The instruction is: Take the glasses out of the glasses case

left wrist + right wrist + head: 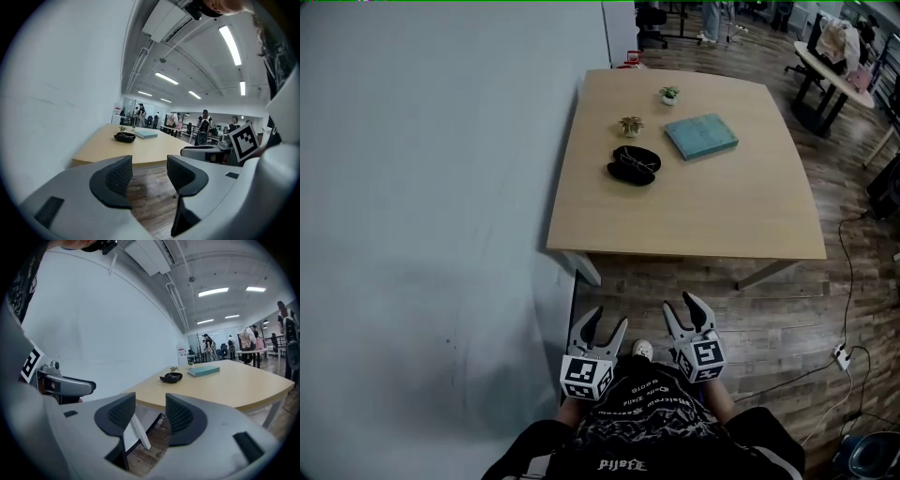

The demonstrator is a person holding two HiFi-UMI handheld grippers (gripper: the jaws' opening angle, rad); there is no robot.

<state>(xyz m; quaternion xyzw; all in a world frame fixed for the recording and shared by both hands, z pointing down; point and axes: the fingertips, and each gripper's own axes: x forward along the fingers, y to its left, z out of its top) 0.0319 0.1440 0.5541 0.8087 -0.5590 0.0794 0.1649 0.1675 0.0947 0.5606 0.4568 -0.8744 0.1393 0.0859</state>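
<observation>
the glasses (638, 158) are hard to make out – only thin pale lines show inside the glasses case (633, 166), and in both gripper views the case is just a small dark blob. the person (642, 436) is cut off by the bottom edge of the head view.

the case lies open on the table (703, 211), in two dark rounded halves, on the left part of the top. from the two grippers it is up at 12 o'clock, well apart from them, with the table's near edge and a strip of floor (787, 319) in between.

the left gripper (609, 317) is held low by the person's body, its jaws spread with only air between them. the right gripper (679, 301) is just beside it at 3 o'clock, spread the same way and holding nothing. the jaw pads are dark and bumpy – the shells around them are smooth and grey.

the table is pale smooth wood. a flat blue-green book (701, 136) lies at 2 o'clock from the case, and a little plant (630, 125) stands near it at 12 o'clock. the floor is dark wood planks. a plain pale wall (422, 187) fills the left.
</observation>
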